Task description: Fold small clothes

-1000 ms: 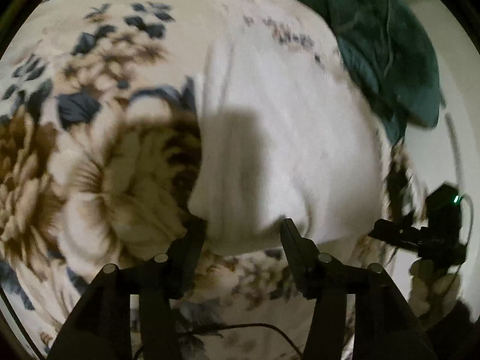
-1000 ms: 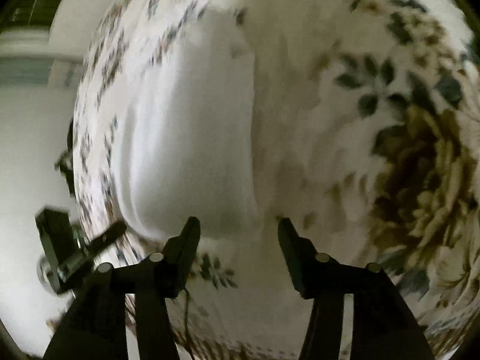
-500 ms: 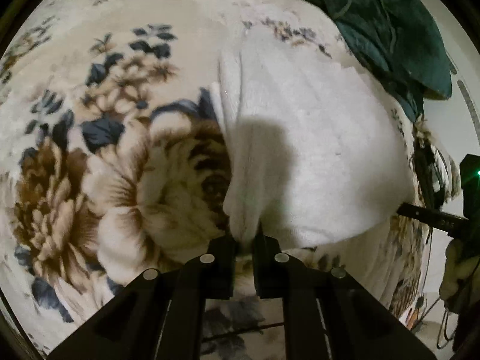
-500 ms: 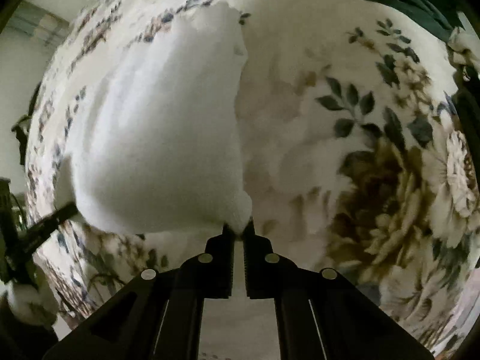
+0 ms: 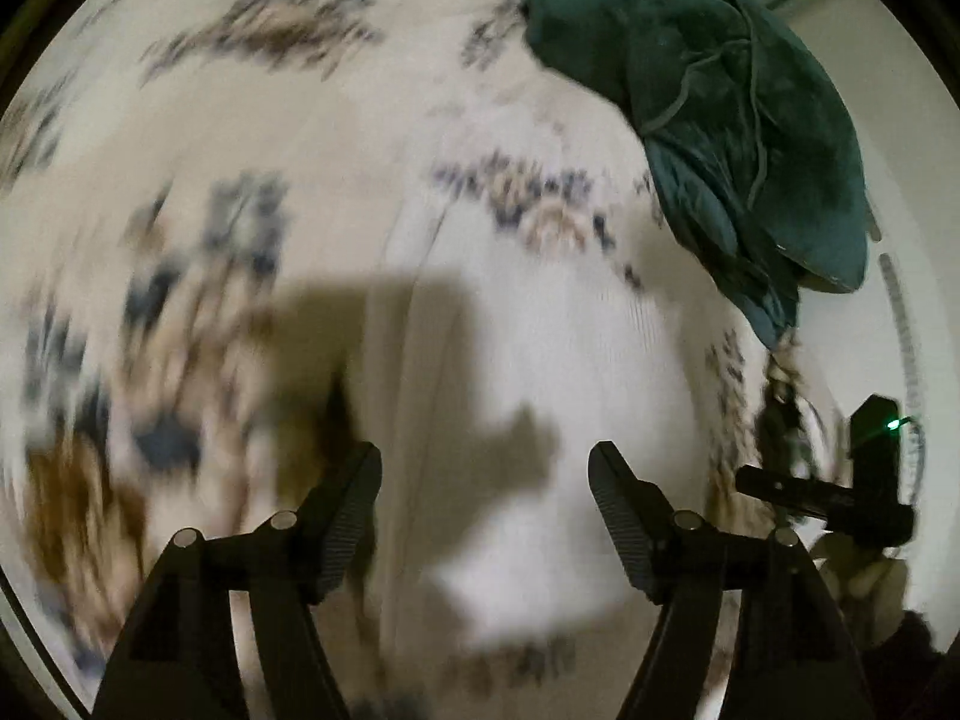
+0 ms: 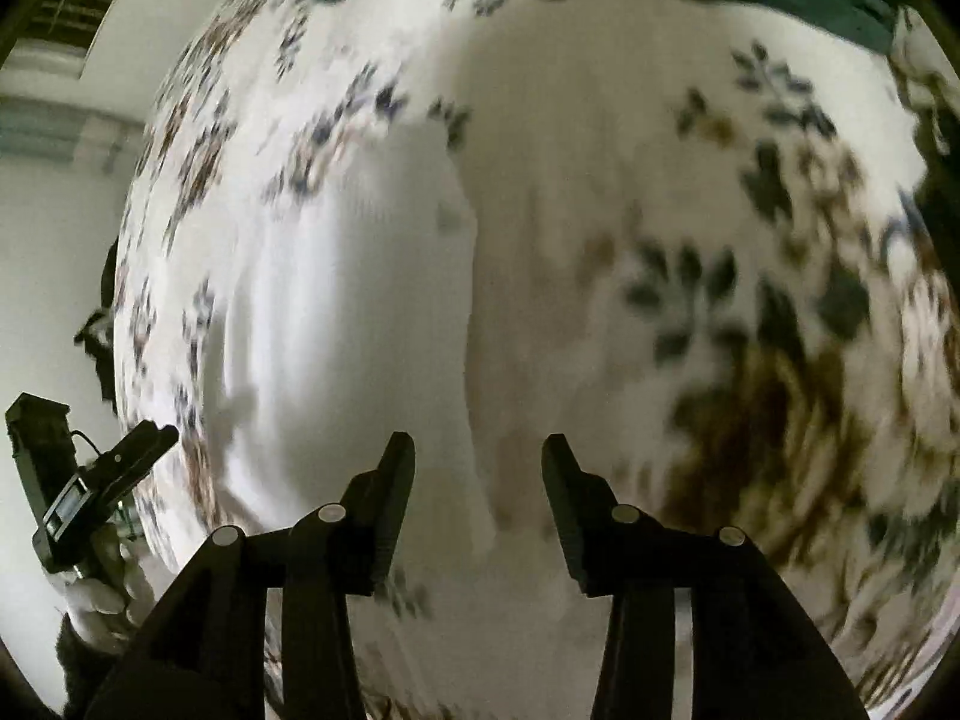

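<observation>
So both grippers are over the bed, jaws parted with nothing between them, having just been opening. Left gripper [image 5: 485,468] stands wide above the white cloth [image 5: 540,360], which lies flat on the floral blanket [image 5: 180,180]. Right gripper [image 6: 478,459] is narrower, with the cloth's edge running up toward 12 o'clock. Green garment [image 5: 720,90] is bunched at 1 o'clock in the left view. Everything's blurry.
</observation>
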The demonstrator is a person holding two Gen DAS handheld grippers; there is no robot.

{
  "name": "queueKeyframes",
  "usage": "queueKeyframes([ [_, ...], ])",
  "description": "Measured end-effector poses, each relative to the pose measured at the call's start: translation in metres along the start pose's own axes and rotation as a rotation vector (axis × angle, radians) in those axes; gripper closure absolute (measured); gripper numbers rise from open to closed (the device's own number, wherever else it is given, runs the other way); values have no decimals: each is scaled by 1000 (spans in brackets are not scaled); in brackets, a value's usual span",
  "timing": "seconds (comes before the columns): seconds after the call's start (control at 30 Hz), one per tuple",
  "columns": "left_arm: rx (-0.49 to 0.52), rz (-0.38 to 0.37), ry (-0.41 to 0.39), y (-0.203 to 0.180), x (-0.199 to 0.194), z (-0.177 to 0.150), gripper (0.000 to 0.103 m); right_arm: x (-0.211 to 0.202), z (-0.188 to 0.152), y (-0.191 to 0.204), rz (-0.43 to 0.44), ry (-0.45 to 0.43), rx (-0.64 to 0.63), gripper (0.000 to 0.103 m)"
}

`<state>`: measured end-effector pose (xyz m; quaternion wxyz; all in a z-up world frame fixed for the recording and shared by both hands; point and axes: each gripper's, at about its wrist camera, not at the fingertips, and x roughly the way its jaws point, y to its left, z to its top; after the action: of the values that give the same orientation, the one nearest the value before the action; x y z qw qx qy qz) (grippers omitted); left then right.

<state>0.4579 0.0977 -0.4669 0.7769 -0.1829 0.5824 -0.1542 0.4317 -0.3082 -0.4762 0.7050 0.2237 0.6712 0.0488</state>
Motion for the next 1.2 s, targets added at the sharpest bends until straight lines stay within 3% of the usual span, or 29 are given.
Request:
queueKeyframes([
  [0.17, 97, 107, 75, -14, 75, 64, 34, 34, 75, 21, -8, -23, -21, 56],
  [0.2, 108, 139, 94, -14, 91, 74, 45, 43, 85, 25, -16, -15, -28, 56],
  [0.23, 117, 147, 95, -14, 100, 78, 63, 53, 94, 29, -17, -5, -32, 56],
  [0.27, 123, 148, 103, -13, 105, 80, 97, 62, 102, 34, -18, 5, -35, 57],
  [0.3, 135, 137, 93, -14, 105, 81, 96, 70, 105, 38, -23, 3, -43, 60],
  [0.33, 157, 120, 51, -18, 97, 80, 97, 70, 106, 41, -34, -27, -52, 87],
  [0.37, 179, 120, 15, -22, 87, 77, 97, 67, 105, 49, -57, -76, -72, 98],
  [0.5, 165, 69, -116, -36, 29, 61, 97, 41, 90, 65, -102, -170, -129, 98],
  [0.67, 53, 69, -175, -16, -2, 56, 97, 13, 79, 68, -86, -217, -134, 98],
  [0.77, -39, 77, -157, 15, 7, 70, 97, 11, 87, 75, -73, -223, -157, 98],
  [0.93, -124, 129, -38, 56, 67, 95, 97, 47, 121, 87, -119, -198, -184, 99],
  [1.03, -182, 61, 84, 67, 94, 100, 94, 80, 135, 81, -156, -118, -166, 99],
  [1.07, -201, 31, 85, 68, 93, 99, 92, 86, 136, 80, -147, -85, -164, 98],
  [1.13, -225, -14, 69, 66, 77, 92, 76, 89, 135, 79, -133, -49, -159, 96],
  [1.2, -229, -26, 30, 65, 58, 80, 44, 84, 130, 75, -113, -42, -149, 92],
])
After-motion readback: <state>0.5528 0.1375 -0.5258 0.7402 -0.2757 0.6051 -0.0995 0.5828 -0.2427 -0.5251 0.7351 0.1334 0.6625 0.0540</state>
